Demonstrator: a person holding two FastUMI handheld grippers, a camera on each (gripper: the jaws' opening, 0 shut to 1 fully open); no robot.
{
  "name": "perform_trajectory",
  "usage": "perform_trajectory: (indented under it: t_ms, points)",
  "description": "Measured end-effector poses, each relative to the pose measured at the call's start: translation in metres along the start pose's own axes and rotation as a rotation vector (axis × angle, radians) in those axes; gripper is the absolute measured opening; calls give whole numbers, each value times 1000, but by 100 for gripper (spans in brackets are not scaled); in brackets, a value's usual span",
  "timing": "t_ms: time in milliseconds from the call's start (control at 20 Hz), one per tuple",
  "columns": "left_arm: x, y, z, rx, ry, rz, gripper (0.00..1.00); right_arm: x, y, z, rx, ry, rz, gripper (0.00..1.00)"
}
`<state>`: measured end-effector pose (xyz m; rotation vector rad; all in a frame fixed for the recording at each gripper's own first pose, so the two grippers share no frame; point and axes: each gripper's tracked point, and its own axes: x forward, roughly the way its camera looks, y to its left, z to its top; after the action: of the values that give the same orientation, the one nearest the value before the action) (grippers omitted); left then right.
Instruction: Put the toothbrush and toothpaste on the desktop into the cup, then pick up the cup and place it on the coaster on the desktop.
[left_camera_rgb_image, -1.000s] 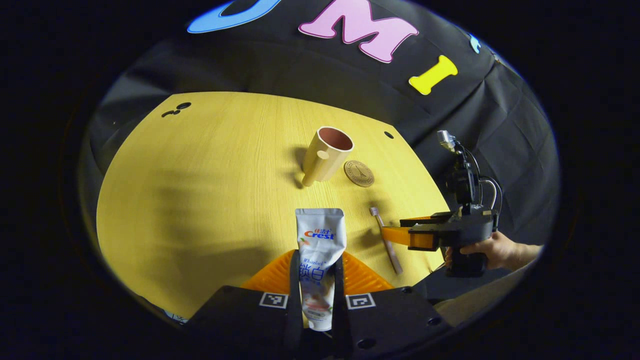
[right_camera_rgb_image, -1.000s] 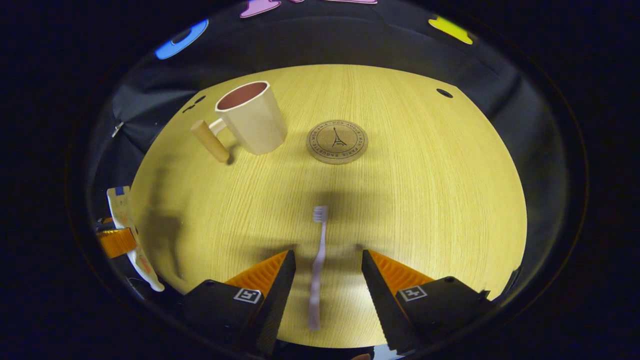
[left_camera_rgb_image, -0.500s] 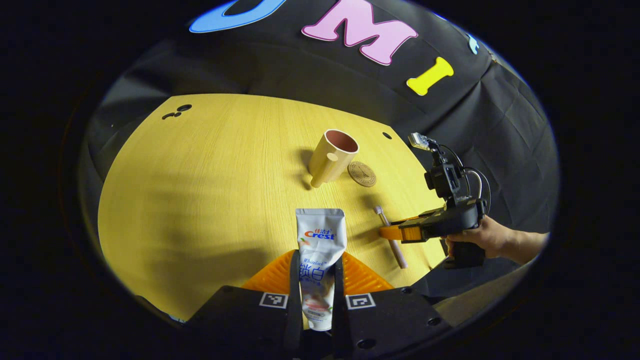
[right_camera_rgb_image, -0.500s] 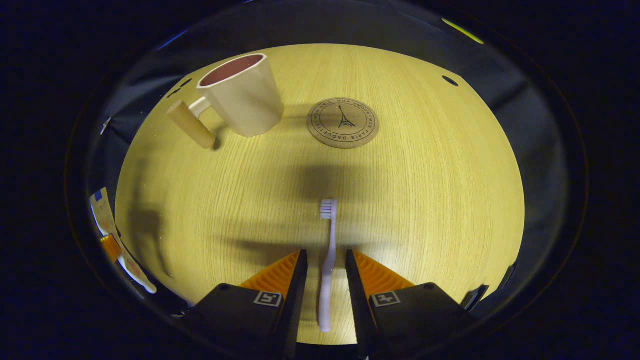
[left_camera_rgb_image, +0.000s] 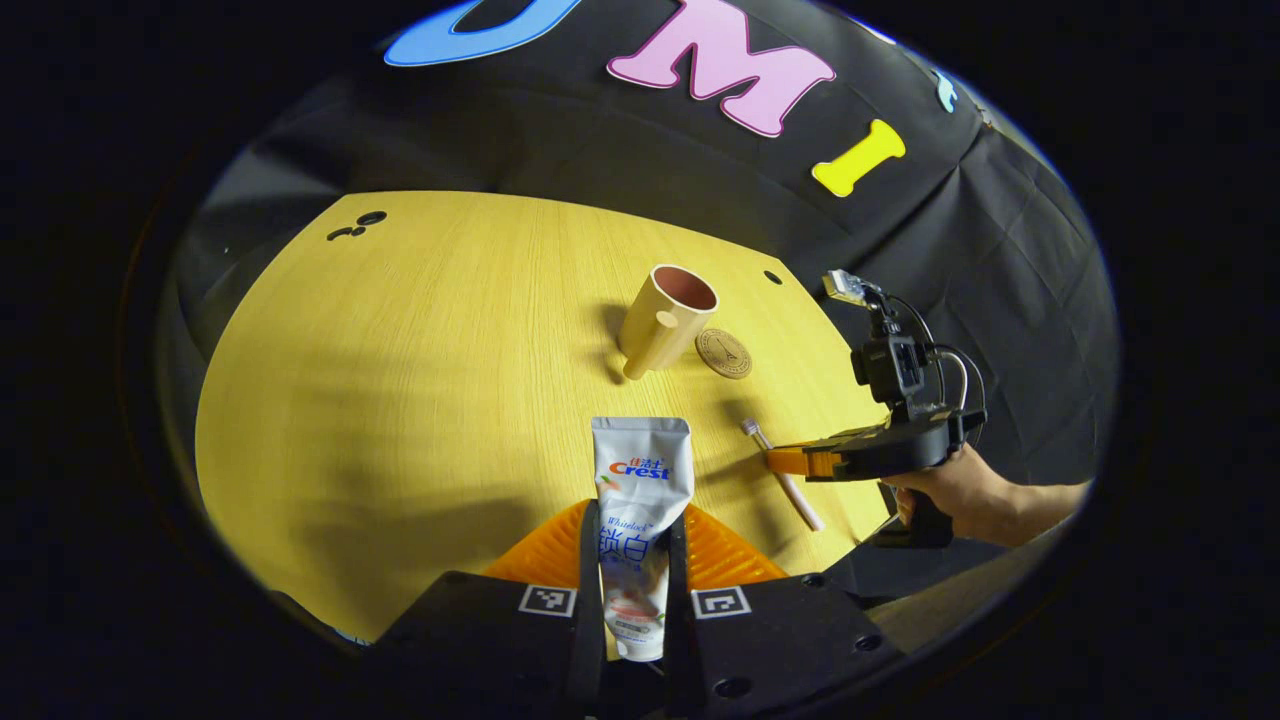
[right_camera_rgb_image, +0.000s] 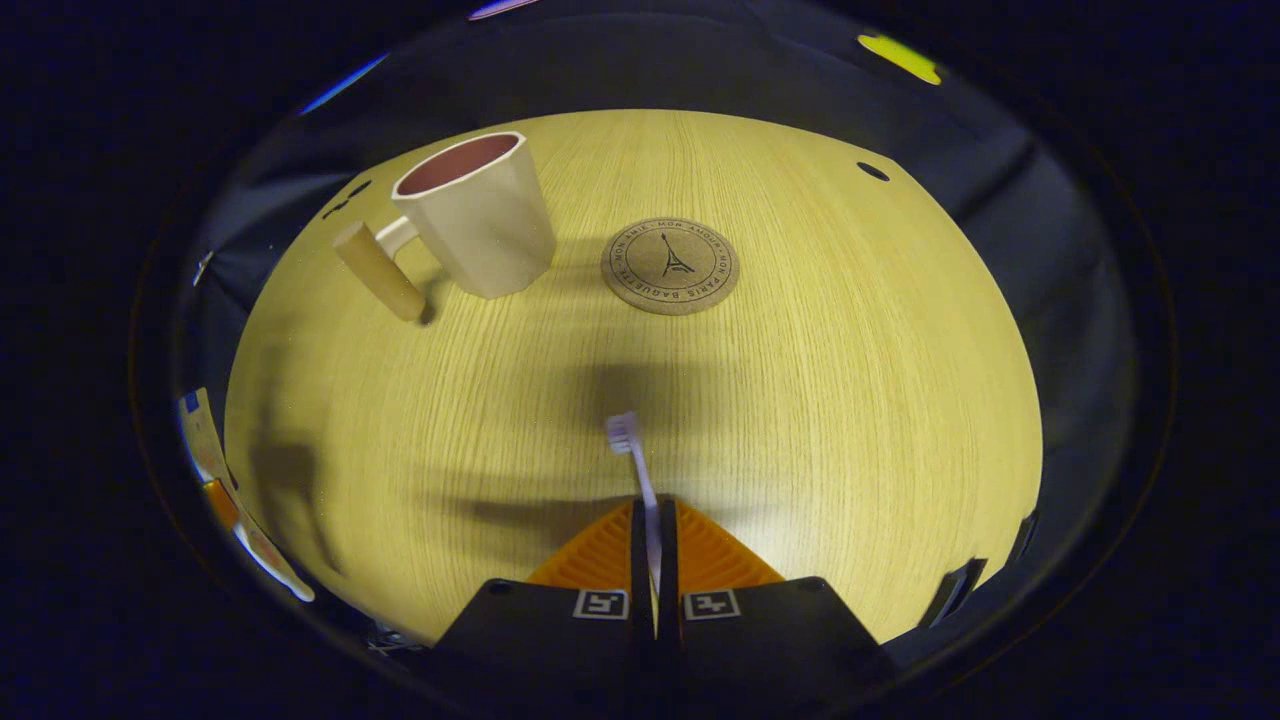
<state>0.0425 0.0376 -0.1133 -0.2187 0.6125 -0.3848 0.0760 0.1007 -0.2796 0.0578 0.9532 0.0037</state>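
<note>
Two grippers are at work over a yellow wooden desktop (left_camera_rgb_image: 400, 350), and both have something pinched. From the left gripper view, the cup (left_camera_rgb_image: 665, 315) stands upright near the middle of the desktop, its wooden handle toward us, with the round cork coaster (left_camera_rgb_image: 724, 353) just beside it at about 4 o'clock, the two apart or barely touching; I cannot tell which. In the right gripper view the same cup (right_camera_rgb_image: 475, 215) sits at 11 o'clock with its handle sticking out to the left, and the coaster (right_camera_rgb_image: 670, 266) lies flat to its right, clearly apart from it.

At the bottom of the left gripper view, the left gripper (left_camera_rgb_image: 632, 540) has its jaws pressed on the toothpaste (left_camera_rgb_image: 638, 500), the tube's flat crimped end pointing up toward the cup. At 3 o'clock in that view, a hand (left_camera_rgb_image: 950, 490) holds the right gripper (left_camera_rgb_image: 785, 461) low over the desktop, the toothbrush (left_camera_rgb_image: 782, 475) slanting through its fingers.

In the right gripper view, the right gripper (right_camera_rgb_image: 650, 520) has its jaws squeezed together on the toothbrush (right_camera_rgb_image: 636, 462) handle, the bristle head poking forward at 12 o'clock toward the coaster. The toothpaste (right_camera_rgb_image: 205, 440) shows at the far 9 o'clock edge.
</note>
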Motion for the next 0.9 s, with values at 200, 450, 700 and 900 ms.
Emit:
perform_trajectory:
  t_ms: [200, 450, 700, 900]
  points:
    - [-3, -3, 8, 1, -24, -4, 28, -27, 11, 16, 85, -159, 119, 5]
    - [-1, -17, 32, 11, -71, -25, 28, -84, 24, 58, 172, -390, 263, 5]
    - [2, -31, 74, 30, -149, -47, 32, -136, 30, 99, 221, -559, 358, 5]
    - [3, -46, 123, 15, -249, -93, 27, -166, 32, 124, 267, -638, 425, 5]
